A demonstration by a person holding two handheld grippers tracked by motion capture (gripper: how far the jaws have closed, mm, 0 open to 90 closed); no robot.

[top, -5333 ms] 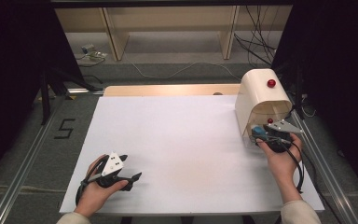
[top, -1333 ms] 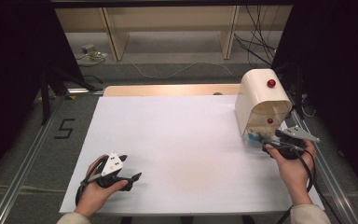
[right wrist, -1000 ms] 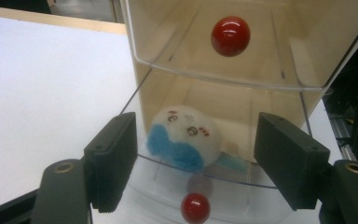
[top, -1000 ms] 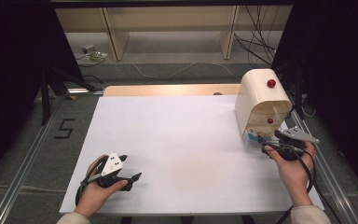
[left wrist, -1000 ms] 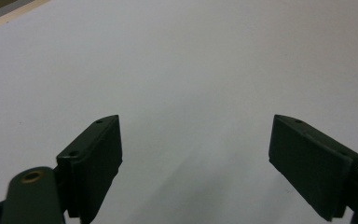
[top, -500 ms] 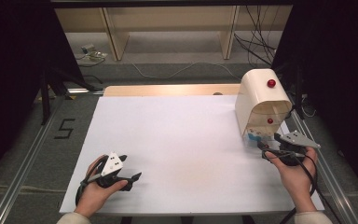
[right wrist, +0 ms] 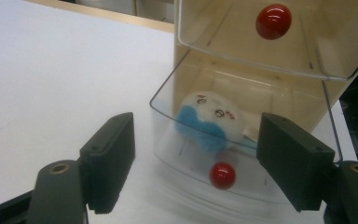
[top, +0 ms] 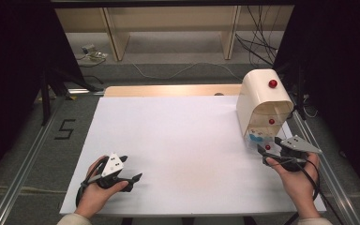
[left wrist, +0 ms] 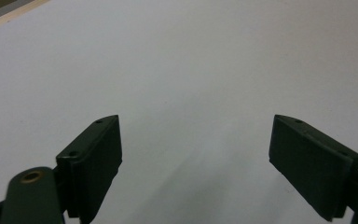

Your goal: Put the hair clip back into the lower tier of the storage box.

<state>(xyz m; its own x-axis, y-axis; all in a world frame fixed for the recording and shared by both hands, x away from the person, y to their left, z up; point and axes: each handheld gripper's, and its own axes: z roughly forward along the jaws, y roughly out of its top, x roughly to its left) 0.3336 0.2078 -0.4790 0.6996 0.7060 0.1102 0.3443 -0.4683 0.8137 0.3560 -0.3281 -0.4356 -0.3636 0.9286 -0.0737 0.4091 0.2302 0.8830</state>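
While both hands rest at the near edge of the counter [top: 183, 136], the cream drawer unit [top: 261, 101] stands upright at the far R side, rounded top, drawer fronts facing the person.

Lower drawer [right wrist: 205, 158] is pulled out toward the R tool [right wrist: 196, 163]; clear plastic, rounded front corners, red ball knob [right wrist: 222, 175] at front centre. Upper drawer [right wrist: 279, 37] looks pushed in, also clear w/ a red knob [right wrist: 273, 21]. Third red knob [top: 273, 84] sits on the cream shell's top, seen from the high view.

Inside the lower drawer: soft toy [right wrist: 209, 120], white fuzzy top, blue fuzzy lower part, small printed face marks. Long axis runs roughly across the drawer; its far end is blurred behind the plastic, exact shape hard to tell. Drawer's near bottom edge cut off by R tool view frame.

R tool: jaws spread wide, either side of the drawer front, not touching it, pinching nothing. In the high view it's [top: 268, 154] just in front of the unit, grey plate on top, cable trailing.

L tool [left wrist: 196, 158]: jaws spread wide, nothing between, pointing over bare white matte surface. High view shows it [top: 133, 171] at near L, aimed right.

Counter cover smooth white sheet; wood strip along far edge.
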